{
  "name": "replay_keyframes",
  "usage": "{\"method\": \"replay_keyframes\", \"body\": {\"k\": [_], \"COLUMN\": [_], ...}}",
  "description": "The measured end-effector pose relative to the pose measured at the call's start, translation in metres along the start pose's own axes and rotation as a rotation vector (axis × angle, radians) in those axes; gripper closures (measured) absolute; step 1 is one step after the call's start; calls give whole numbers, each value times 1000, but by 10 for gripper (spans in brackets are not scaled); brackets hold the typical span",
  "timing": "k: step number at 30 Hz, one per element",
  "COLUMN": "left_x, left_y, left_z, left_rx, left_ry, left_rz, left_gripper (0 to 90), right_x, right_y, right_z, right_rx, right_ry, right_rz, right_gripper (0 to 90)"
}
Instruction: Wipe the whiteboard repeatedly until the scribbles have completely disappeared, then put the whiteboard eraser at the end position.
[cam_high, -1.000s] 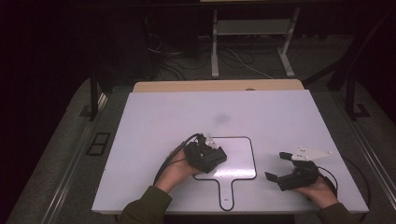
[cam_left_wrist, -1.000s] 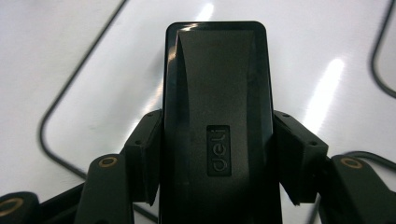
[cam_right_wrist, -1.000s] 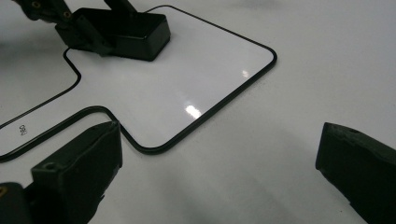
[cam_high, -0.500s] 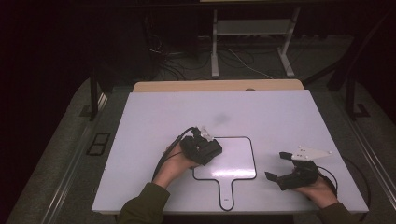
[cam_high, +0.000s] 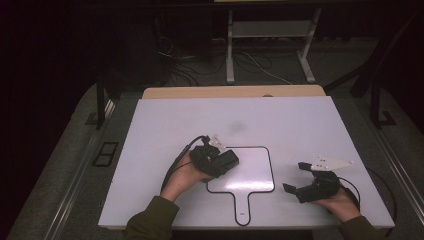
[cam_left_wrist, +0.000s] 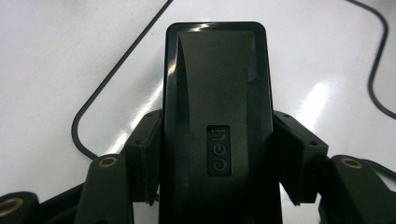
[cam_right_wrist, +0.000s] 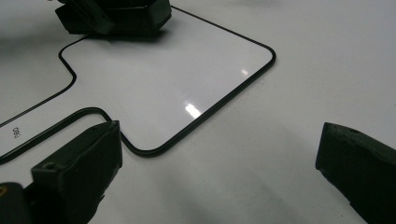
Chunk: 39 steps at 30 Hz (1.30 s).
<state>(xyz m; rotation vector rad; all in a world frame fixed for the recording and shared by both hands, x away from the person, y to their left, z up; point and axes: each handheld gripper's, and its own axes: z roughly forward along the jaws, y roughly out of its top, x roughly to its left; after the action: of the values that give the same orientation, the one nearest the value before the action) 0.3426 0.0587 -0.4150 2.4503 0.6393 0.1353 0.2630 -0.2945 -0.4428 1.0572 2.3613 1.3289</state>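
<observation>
**Black box gripped at the outline's corner**

We see the left gripper (cam_high: 225, 161) clamped on a black box (cam_left_wrist: 217, 121) embossed "deli", held over the ten o'clock corner of the paddle-shaped outline (cam_high: 272, 170) on the white table (cam_high: 160, 125). At four o'clock, the right gripper (cam_high: 296, 177) rests with jaws wide apart, holding nothing.

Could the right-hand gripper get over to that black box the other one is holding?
Probably yes: the right gripper is open, with bare white table between it and the black box, though the left gripper clamps its sides.
</observation>
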Motion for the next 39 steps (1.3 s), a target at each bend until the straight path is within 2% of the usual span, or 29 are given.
{"method": "replay_keyframes", "body": {"k": [10, 13, 22, 39], "left_x": [1, 2, 6, 32], "left_y": [4, 5, 7, 30], "left_z": [-11, -14, -16, -17], "left_rx": [-40, -59, -61, -117], "left_ry": [-15, -17, -12, -27], "left_rz": [17, 9, 9, 0], "left_gripper": [394, 394, 394, 394], "right_x": [1, 2, 3, 1], "right_y": [-2, -2, -1, -1], "right_z": [-3, -3, 0, 1], "right_rx": [-17, -20, -18, -21], "right_ry": [13, 17, 25, 25], "right_rz": [16, 17, 27, 29], "right_gripper": [0, 0, 0, 0]}}
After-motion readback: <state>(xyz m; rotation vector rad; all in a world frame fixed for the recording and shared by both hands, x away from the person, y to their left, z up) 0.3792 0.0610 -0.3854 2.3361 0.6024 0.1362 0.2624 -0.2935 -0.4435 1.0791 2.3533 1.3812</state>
